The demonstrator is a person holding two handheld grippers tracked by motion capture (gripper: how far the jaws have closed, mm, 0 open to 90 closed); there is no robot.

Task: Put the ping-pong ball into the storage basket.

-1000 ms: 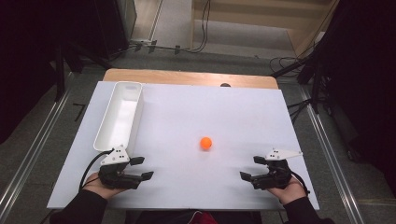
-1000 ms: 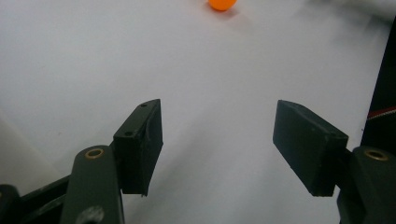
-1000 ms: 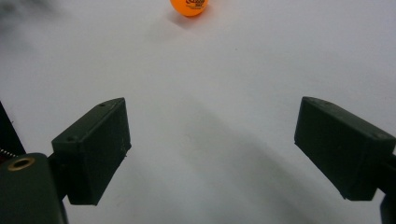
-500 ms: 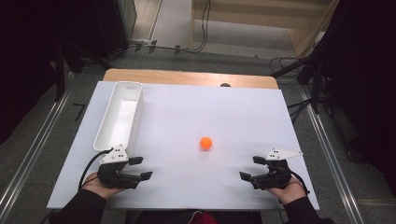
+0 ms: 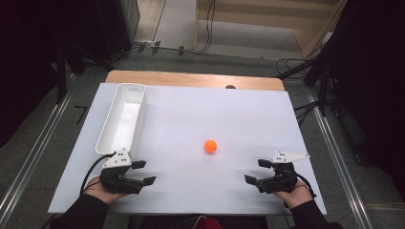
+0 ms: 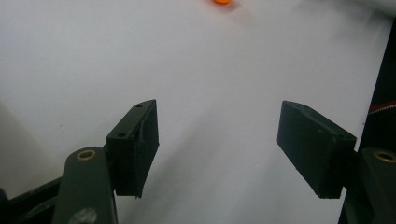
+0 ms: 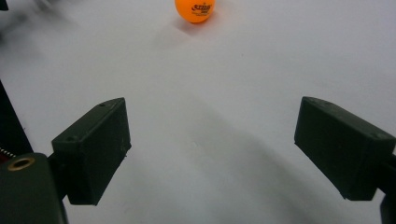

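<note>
Small orange table-tennis ball (image 5: 210, 146) sits mid-table on the white tabletop (image 5: 200, 109), well apart from left gripper (image 5: 142, 172) and right gripper (image 5: 257, 171), both jaws spread and empty; likely featherlight, smooth, roll-prone, so pinch gently across its middle.

Left claw (image 5: 143, 172), right claw (image 5: 258, 171): both low, jaws spread wide.
</note>
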